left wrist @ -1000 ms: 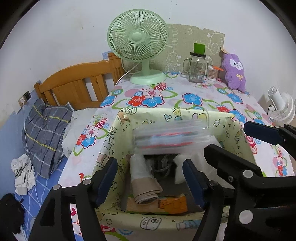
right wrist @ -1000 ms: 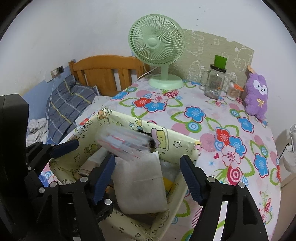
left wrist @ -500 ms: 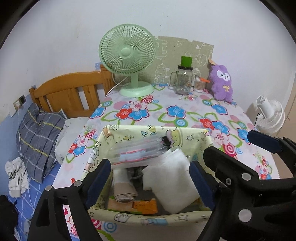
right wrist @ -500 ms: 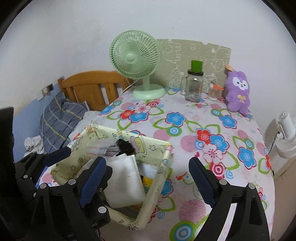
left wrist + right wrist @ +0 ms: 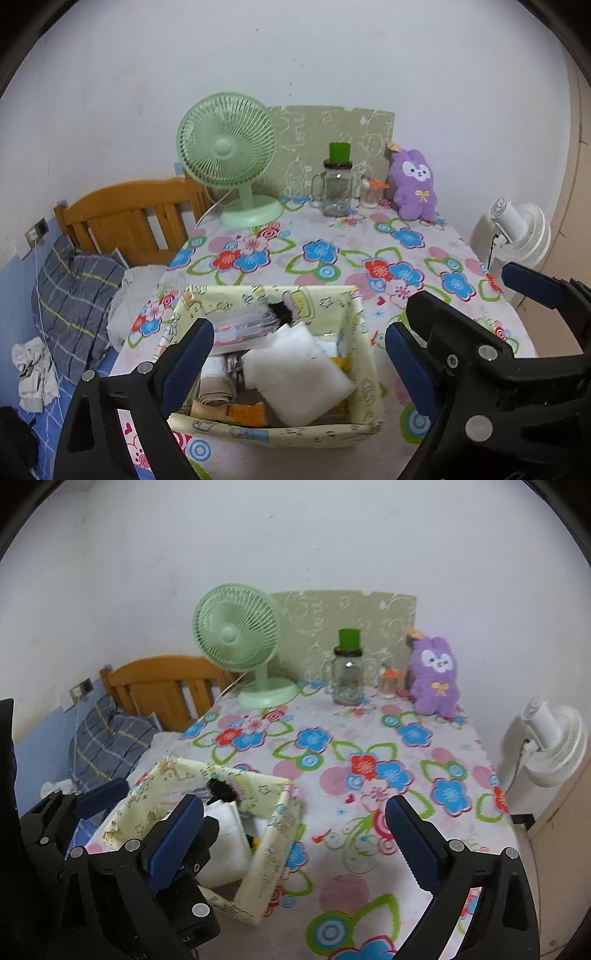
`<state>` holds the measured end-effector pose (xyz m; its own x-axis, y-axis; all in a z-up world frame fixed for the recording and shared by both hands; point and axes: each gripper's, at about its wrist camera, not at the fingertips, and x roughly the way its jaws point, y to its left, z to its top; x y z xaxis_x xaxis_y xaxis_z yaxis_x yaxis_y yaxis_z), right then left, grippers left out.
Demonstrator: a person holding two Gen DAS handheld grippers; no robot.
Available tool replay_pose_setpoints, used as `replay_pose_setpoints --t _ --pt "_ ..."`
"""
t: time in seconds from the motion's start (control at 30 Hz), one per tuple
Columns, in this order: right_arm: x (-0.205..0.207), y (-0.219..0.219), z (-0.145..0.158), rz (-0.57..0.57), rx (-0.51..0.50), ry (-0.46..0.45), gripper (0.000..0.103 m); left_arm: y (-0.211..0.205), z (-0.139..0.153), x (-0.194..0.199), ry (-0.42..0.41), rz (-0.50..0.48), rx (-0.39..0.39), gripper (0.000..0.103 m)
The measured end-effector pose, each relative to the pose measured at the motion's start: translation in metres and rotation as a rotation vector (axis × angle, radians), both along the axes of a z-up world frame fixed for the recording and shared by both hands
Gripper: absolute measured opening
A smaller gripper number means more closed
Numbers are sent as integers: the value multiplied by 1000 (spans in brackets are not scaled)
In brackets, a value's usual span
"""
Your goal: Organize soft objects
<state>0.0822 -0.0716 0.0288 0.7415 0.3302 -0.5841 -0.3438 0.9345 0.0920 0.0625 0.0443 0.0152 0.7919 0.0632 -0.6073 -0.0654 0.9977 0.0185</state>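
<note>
Two grippers: left gripper [image 5: 297, 360] and right gripper [image 5: 295, 840] both opening, nothing between jaws.
Clear pouch [image 5: 245, 326]: released, now inside fabric bin [image 5: 273, 430].
Meaning: placement done; next item due.

The tablecloth [image 5: 424, 236] looks like smooth, slightly glossy printed plastic. The basket [image 5: 364, 343] is soft printed fabric with limp walls. A matt white foam-like sheet [image 5: 299, 373] lies inside. The fan [image 5: 227, 151] is matt green plastic, the jar [image 5: 337, 190] clear glass, the plush [image 5: 413, 184] fuzzy purple pile, the headboard [image 5: 125, 214] varnished wood.
</note>
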Motion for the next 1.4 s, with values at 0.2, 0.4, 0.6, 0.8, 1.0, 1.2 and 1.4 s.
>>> replay_pose_setpoints --t 0.2,0.4,0.6,0.8,1.0,1.2,1.4 --pt "-16 -24 16 -54 6 -67 103 -20 14 -10 -39 -24 -2 98" --pt "-31 -48 30 -105 14 -108 103 -39 28 -23 -81 -56 -11 101" --pt "-48 -69 40 -163 26 -147 103 -54 40 -36 -121 -84 -6 103" --pt "-62 -92 47 -229 60 -172 103 -60 49 -45 -152 -88 5 103" --pt "-73 -106 50 -275 72 -200 103 -61 53 -53 -173 -83 13 103" --pt "-79 -113 51 -305 79 -209 103 -59 56 -59 -187 -76 13 103" --pt "-84 -113 52 -308 63 -224 103 -54 57 -61 -196 -57 6 103"
